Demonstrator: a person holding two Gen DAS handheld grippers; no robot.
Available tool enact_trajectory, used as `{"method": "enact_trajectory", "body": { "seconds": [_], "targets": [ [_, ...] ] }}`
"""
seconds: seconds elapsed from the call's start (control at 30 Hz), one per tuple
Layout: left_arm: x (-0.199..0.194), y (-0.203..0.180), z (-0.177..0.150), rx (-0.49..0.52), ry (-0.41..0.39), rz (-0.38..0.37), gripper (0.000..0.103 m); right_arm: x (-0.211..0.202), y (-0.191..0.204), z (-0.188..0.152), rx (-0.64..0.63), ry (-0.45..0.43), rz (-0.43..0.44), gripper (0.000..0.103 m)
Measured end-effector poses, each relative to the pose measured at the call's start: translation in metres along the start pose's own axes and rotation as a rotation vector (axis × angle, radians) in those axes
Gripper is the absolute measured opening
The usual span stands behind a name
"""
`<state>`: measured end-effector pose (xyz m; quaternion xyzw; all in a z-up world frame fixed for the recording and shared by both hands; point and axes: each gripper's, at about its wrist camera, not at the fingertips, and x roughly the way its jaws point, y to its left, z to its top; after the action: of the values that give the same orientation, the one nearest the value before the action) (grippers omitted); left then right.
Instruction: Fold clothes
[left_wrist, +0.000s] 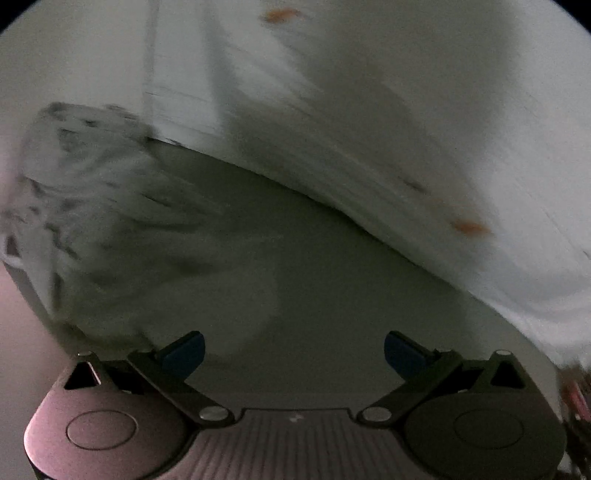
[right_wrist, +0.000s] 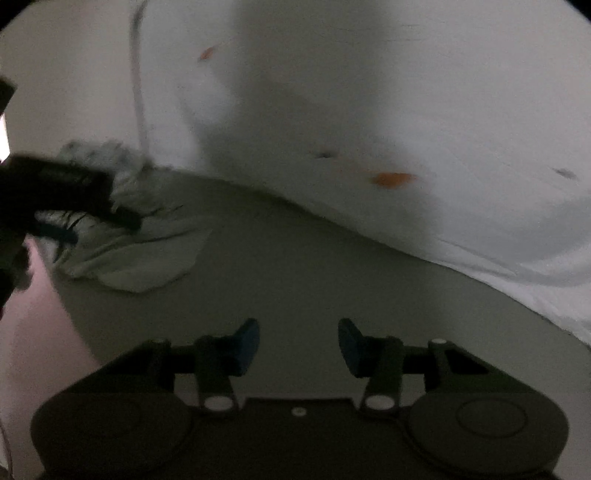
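Cloth takes up most of what I can see from both grippers. A big white garment (left_wrist: 388, 110) with small orange marks fills the upper right of the left wrist view, its lower edge running as a curved diagonal from the upper left down to the right border. The same white garment (right_wrist: 369, 110) spreads across the top and right of the right wrist view, with its hem sloping down toward the right edge. Both pictures are dim and smeared, so fine folds are hard to read.

A second piece, a crumpled patterned cloth (left_wrist: 110, 221), white with dark specks, lies bunched at the left, right by the table's left edge. From the right wrist camera that crumpled patterned cloth (right_wrist: 140, 254) sits at mid-left, and the left gripper (right_wrist: 122, 218) reaches over it as a dark blurred shape; whether it touches the fabric I cannot tell.

Between the two cloths the grey table (left_wrist: 314, 277) is bare, a broad open stretch directly ahead of both tools. The left gripper (left_wrist: 293, 352) has its blue-padded fingers spread wide with nothing between them. The right gripper (right_wrist: 299, 345) is likewise released, pads apart over bare table (right_wrist: 295, 280), well short of the white hem.
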<state>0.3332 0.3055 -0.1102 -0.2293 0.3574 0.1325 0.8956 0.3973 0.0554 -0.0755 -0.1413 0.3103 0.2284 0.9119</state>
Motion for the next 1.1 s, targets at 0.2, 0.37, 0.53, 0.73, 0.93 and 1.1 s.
{"method": "enact_trajectory", "body": {
  "seconds": [0.2,0.37,0.53,0.73,0.93,1.1],
  "targets": [
    [0.050,0.102,0.026,-0.116,-0.051,0.086,0.102,0.094,0.110,0.057,-0.297,0.006,0.120,0.031],
    [0.070,0.166,0.029,-0.280,-0.069,0.149,0.102,0.173,0.180,0.101,-0.472,-0.054,0.193,0.030],
    [0.071,0.205,0.038,-0.391,-0.141,0.199,0.102,0.219,0.232,0.132,-0.609,-0.146,0.303,0.029],
    [0.056,0.233,0.041,-0.525,-0.223,0.206,0.102,0.249,0.294,0.137,-0.829,-0.236,0.474,0.028],
    [0.055,0.215,0.049,-0.518,-0.216,0.226,0.102,0.266,0.319,0.117,-0.964,-0.298,0.437,0.036],
    [0.052,0.196,0.056,-0.502,-0.208,0.239,0.103,0.234,0.284,0.120,-0.846,-0.310,0.408,0.005]
  ]
}}
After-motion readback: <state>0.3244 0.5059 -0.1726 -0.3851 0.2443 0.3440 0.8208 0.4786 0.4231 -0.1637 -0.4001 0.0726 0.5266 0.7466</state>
